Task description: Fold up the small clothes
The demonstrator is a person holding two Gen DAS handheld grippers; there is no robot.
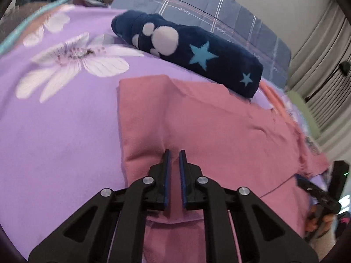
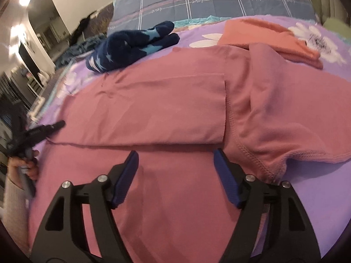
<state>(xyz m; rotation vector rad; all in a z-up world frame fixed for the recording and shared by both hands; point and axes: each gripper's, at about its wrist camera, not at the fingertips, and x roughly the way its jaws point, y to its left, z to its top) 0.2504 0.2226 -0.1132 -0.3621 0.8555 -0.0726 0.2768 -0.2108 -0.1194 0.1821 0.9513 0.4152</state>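
Bed with purple flower-print sheet (image 1: 54,131), grey plaid pillow (image 1: 219,6) at head. Pink shirt (image 2: 164,109) spread flat mid-bed, partly folded, sleeve out right. Navy star-print fleece bundle (image 1: 197,54) just beyond it, orange garment (image 2: 274,37) nearby. Left gripper (image 1: 174,153) jaws nearly closed, pinching shirt fold. Right gripper (image 2: 175,155) jaws wide apart over shirt, holding nothing.

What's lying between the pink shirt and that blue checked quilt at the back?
In the left wrist view, a navy fleece piece with stars lies between the pink shirt and the checked quilt, on the purple flowered sheet.
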